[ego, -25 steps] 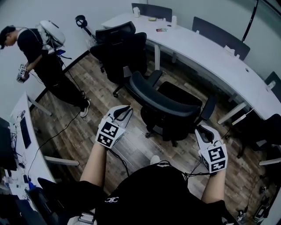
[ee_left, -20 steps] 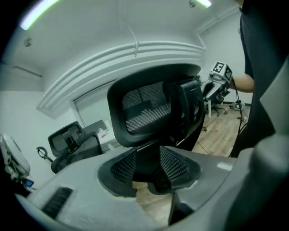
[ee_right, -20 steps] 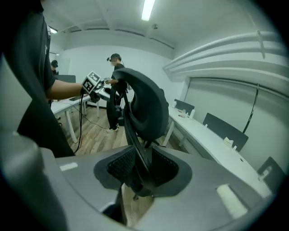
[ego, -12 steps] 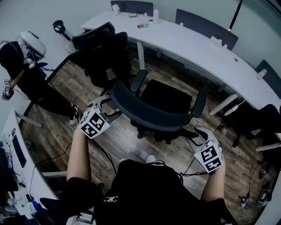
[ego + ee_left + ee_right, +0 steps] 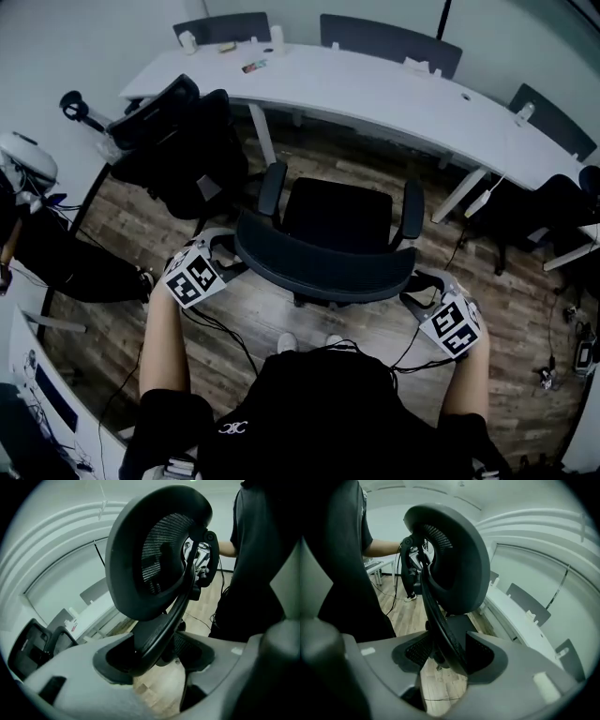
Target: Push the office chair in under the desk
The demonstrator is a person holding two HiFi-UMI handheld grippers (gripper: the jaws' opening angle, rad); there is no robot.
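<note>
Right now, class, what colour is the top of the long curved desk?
White; the desk shows best in the head view.

On the wood floor (image 5: 516, 319) stand the office chair (image 5: 342, 220) just ahead of me, another black chair (image 5: 187, 155) far left, and the white desk (image 5: 375, 89) beyond; cables (image 5: 234, 333) trail near me.

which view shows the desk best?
Head view: the whole curved desk runs across the top, beyond the chair. The left gripper view shows only a small piece left of the backrest; the right gripper view a longer stretch right of it.
</note>
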